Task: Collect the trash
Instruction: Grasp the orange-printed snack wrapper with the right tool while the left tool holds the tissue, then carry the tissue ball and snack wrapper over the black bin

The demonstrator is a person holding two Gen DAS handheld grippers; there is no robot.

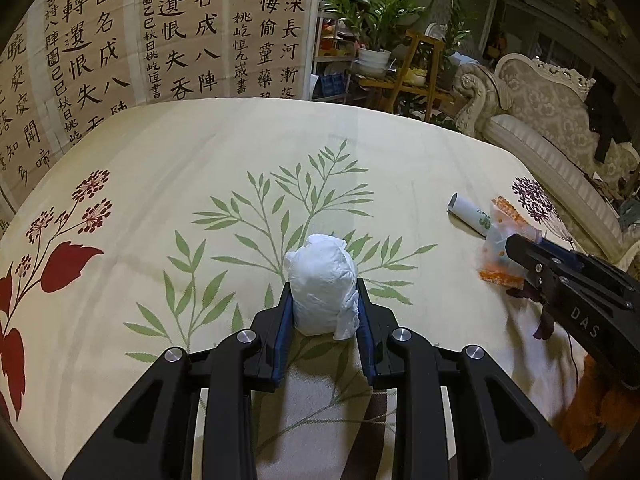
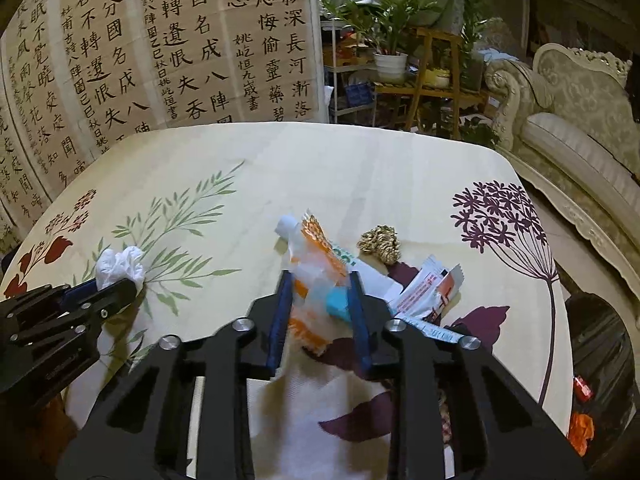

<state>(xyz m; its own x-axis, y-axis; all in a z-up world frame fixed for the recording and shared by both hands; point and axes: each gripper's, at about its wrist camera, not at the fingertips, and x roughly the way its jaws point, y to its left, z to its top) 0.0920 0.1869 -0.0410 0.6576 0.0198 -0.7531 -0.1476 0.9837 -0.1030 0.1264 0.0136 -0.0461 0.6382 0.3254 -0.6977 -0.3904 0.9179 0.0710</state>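
Beyond the fingertips, a wall hanging (image 1: 160, 28) of tan panels covered in black Chinese calligraphy fills the far left behind the table (image 1: 248, 136), whose cream cloth is printed with green sprigs, red blossoms and purple flowers. Ahead and to the right of the fingers, leafy potted plants (image 2: 390, 20) crowd a wooden stand (image 2: 436, 76) and a metal shelf. Further right sits an ornate carved sofa (image 1: 536, 100) in pale patterned upholstery, all under dim, warm indoor light.

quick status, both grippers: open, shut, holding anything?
Left gripper: shut on the crumpled white tissue.
Right gripper: shut on the clear orange-printed wrapper.
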